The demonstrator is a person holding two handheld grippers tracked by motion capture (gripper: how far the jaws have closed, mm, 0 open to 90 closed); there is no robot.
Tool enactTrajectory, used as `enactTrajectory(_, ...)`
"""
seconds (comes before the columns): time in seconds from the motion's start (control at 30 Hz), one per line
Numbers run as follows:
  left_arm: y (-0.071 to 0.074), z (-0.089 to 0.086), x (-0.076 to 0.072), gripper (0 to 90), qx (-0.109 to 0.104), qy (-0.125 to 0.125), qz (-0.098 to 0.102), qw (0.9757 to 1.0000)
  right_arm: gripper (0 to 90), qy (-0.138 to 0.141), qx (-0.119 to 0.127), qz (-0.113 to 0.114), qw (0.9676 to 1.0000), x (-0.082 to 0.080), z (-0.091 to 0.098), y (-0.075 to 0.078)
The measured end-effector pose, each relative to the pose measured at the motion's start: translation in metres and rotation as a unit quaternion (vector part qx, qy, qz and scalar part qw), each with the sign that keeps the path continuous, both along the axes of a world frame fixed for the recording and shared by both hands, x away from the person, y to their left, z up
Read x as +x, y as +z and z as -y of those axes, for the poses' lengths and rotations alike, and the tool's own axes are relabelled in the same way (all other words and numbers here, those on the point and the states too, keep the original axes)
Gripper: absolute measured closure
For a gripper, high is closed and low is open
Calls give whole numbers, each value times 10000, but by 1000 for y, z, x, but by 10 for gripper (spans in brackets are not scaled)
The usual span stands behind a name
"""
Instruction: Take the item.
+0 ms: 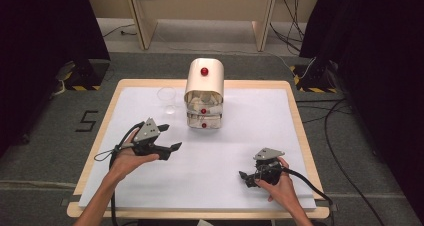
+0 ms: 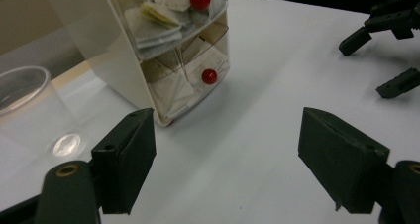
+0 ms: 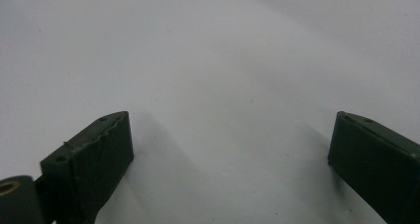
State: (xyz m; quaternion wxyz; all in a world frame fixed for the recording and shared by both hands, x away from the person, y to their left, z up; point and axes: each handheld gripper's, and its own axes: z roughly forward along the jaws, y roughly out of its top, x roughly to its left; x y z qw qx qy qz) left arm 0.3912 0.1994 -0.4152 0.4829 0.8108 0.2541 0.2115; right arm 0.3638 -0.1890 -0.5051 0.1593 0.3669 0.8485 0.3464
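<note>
Drawer box point(image 1: 204, 93) sits near desk point(image 1: 295, 121) far edge, middle. Light, stiff plastic, likely to slide; pull by red knob point(image 2: 209, 76). Left tongs point(image 1: 167, 138) released, empty; right tongs point(image 1: 246, 179) released, near edge.

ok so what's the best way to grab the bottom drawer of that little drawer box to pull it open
Probably by the red knob on the bottom drawer. It is the one part that sticks out from the flat clear front, so the jaws can close around it. Come straight at the front of the drawer box, from the person's side of the table. The left hand-held gripper is open, empty and nearer.
</note>
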Motion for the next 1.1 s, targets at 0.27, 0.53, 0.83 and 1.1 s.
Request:
enactTrajectory(0.27, 23, 21, 21, 262, -76, -228, 205, 9995, 40, -1, 1, 9, 10000, 0, 0, 0)
enactTrajectory(0.53, 37, 46, 44, 299, 63, -331, 328, 9989, 40, 0, -1, 12, 10000, 0, 0, 0)
enactTrajectory(0.83, 39, 62, 64, 301, 379, -309, 308, 9983, 40, 6, -1, 22, 10000, 0, 0, 0)
enactTrajectory(1.1, 42, 61, 67, 286, 190, -407, 360, 9983, 40, 8, -1, 22, 10000, 0, 0, 0)
